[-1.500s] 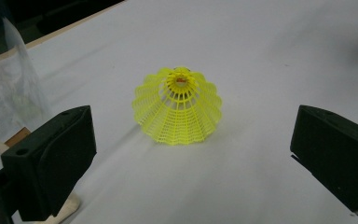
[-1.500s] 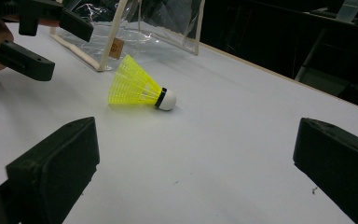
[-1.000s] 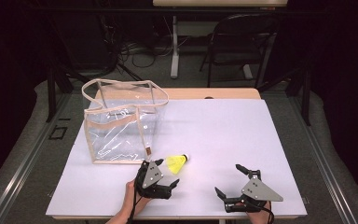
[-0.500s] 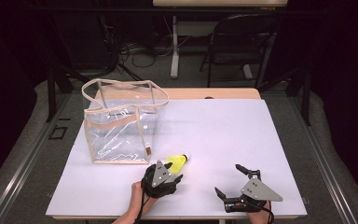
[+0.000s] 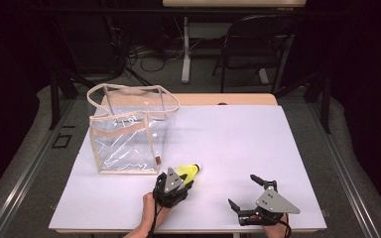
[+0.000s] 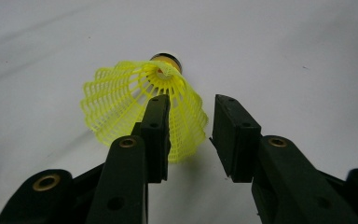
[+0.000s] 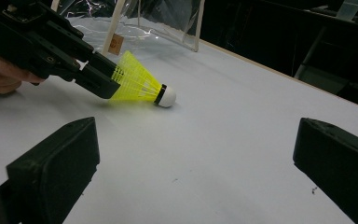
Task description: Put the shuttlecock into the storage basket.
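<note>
Across the white table (image 5: 238,148) everything sat spread out for me: the clear plastic bag (image 5: 129,134) stood upright at the far left, mouth open, and just beside its near corner lay the yellow shuttlecock (image 5: 187,172), on its side, white cork tip pointing away from me. My right gripper (image 5: 252,196) rested well apart on the near right, jaws standing wide, nothing between them. My left gripper (image 6: 189,135) was the busy one. Its jaws had just been closing around the mesh skirt: the left pad (image 6: 156,135) was already against the netting, which bulged out past it, while the right pad (image 6: 233,137) stood a sliver clear. So, not a firm hold yet, by my reading. Judging it now, the trick was gentleness: that skirt would crush easily, so squeeze only until the mesh stopped slipping, grip nearer the cork where it's stiffer, then lift straight before swinging toward the bag's mouth.
</note>
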`<state>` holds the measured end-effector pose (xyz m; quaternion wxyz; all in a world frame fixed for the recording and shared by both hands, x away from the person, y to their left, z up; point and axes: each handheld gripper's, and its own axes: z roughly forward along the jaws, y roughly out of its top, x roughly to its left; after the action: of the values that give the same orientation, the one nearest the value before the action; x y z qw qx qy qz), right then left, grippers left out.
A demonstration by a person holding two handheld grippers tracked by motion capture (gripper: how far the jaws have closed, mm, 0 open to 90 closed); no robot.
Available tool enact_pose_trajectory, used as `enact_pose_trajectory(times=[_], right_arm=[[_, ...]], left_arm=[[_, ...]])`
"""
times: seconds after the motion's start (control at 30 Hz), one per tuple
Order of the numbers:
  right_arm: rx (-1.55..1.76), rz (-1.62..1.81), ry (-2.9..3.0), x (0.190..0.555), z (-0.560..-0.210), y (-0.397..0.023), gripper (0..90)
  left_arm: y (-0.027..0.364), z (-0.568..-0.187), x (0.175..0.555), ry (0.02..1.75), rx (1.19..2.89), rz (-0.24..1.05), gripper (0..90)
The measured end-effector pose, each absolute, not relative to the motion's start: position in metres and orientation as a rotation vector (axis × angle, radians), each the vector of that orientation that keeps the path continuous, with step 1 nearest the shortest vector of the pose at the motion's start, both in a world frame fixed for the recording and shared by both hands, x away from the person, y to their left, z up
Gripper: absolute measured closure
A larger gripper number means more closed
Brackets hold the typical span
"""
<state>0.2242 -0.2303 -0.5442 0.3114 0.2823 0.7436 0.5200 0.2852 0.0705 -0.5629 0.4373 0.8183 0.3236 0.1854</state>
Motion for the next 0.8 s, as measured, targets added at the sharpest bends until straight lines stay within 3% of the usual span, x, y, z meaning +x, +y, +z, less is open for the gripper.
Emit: enact_pose_trajectory(times=[0.37,0.8], right_arm=[[0.742,1.368,1.967,0.2243,-0.5445,-0.2297,0.0],[0.740,1.366,1.971,0.2245,-0.5447,-0.2295,0.0]], left_arm=[[0.0717,-0.5628,0.2860,0.824,2.008,0.461,87.0],[0.0776,-0.5623,0.2835,0.864,1.928,0.494,90.0]])
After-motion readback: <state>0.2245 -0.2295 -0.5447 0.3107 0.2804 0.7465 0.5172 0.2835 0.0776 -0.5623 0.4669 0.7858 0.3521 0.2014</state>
